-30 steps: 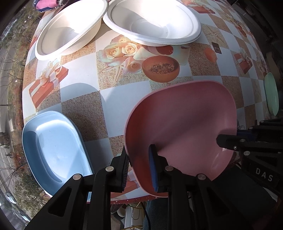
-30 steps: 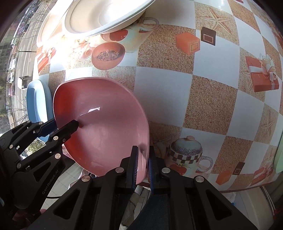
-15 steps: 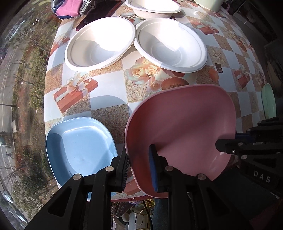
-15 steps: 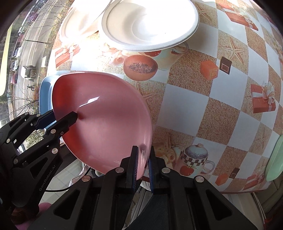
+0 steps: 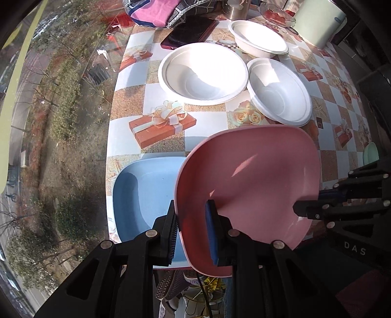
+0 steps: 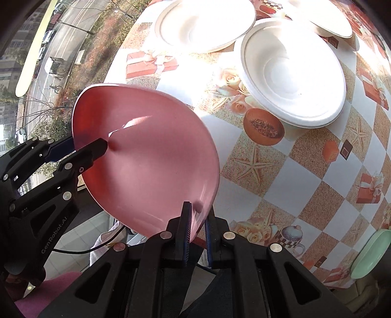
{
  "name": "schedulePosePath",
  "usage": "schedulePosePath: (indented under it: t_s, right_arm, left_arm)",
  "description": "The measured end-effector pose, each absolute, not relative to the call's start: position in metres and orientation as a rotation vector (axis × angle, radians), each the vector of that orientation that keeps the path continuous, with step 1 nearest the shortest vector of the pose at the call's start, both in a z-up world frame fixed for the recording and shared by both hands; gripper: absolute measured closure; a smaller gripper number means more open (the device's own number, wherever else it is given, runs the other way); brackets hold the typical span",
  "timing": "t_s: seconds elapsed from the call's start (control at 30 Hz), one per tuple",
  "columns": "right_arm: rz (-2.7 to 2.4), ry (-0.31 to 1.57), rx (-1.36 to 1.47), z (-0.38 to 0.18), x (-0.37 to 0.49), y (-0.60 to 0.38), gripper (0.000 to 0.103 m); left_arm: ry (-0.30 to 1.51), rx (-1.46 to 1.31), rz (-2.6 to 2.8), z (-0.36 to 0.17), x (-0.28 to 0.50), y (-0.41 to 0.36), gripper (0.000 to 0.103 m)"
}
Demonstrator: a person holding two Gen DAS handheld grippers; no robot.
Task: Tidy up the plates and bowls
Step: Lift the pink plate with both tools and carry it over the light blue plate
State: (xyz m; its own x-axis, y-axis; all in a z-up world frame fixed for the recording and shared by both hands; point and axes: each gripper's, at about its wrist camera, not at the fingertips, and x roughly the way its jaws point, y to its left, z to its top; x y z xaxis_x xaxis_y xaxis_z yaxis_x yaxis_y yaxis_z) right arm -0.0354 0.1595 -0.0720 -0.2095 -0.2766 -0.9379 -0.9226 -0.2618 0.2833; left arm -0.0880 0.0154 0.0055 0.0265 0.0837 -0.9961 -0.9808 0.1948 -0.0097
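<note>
A pink plate point(image 5: 246, 186) is held tilted above the table's near edge by both grippers. My left gripper point(image 5: 191, 231) is shut on its left rim; my right gripper point(image 6: 196, 225) is shut on the opposite rim of the pink plate point(image 6: 146, 161). A light blue plate point(image 5: 144, 195) lies flat on the table just left of and below the pink one. Three white bowls stand farther back: a large one point(image 5: 202, 72), a smaller one point(image 5: 278, 90) to its right and one behind point(image 5: 259, 41). The smaller white bowl shows in the right wrist view point(image 6: 293, 71).
The table point(image 5: 127, 137) has a checkered printed cloth; its left edge drops to a window view. A green plate point(image 6: 369, 252) sits at the right edge. A dark red case point(image 5: 193, 31), folded cloth point(image 5: 156, 9) and a pale bucket point(image 5: 320, 22) stand at the back.
Both grippers have lifted the pink plate and pulled back toward the near edge, so more of the table and the blue plate show. The grips have not changed.
</note>
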Motion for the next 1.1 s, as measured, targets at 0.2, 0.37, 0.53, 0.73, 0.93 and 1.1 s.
schedulePosePath:
  t_s: [0.2,0.37,0.53,0.73,0.93,1.1]
  right_arm:
    - [1.577,1.392,-1.574,-0.085,-0.083,0.153,0.09]
    - [1.626,1.396,-1.62,-0.097,-0.111,0.151,0.09]
    - [1.633,1.453,-1.623,-0.1,-0.104,0.156,0.09]
    - [1.578,1.535,-1.604,-0.123,-0.111,0.155,0.09]
    - [1.547,1.552,-1.587,-0.133,-0.116,0.157,0.09]
    - [1.529,1.58,-1.553,-0.13,-0.106,0.163,0.09]
  left_arm:
    - [1.207,-1.039,1.161,0.008,-0.125,0.027,0.079]
    - [1.219,-1.058,1.21,0.005,-0.148,0.029,0.079]
    - [1.238,-1.07,1.25,-0.001,-0.163,0.029,0.079]
    - [1.271,-1.071,1.25,-0.013,-0.165,0.029,0.079]
    - [1.289,-1.055,1.254,-0.02,-0.164,0.034,0.079]
    - [1.279,-1.067,1.261,-0.024,-0.167,0.039,0.079]
